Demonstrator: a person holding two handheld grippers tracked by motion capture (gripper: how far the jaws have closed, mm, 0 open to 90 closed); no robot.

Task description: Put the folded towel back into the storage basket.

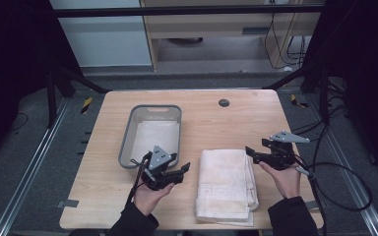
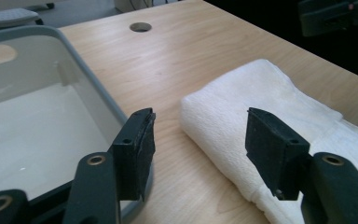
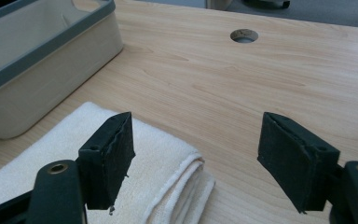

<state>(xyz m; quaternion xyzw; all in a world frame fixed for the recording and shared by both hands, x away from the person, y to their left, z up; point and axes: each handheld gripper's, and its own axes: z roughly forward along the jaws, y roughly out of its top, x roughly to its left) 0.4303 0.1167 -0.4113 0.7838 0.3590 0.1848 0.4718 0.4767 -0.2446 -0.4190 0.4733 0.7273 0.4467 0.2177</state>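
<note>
Wood counter [image 1: 216, 123] w/ a round hole near its far edge. Grey-rimmed bin [image 1: 151, 135] sits left of centre, empty. Folded white towel [image 1: 225, 186] lies just right of it, near the front edge. Left gripper [image 1: 179, 169] hovers btwn bin & towel, fingers [image 2: 135, 149] wide apart, holding nothing. Right gripper [image 1: 252, 152] at towel's far right corner, fingers [image 3: 107, 158] wide apart, empty.

I see a wooden surface [image 1: 211, 123] with a round hole [image 1: 223, 103] near its far edge, black cables [image 1: 342, 172] on the grey floor [image 1: 24, 172], a pale cabinet [image 1: 216, 29] behind
</note>
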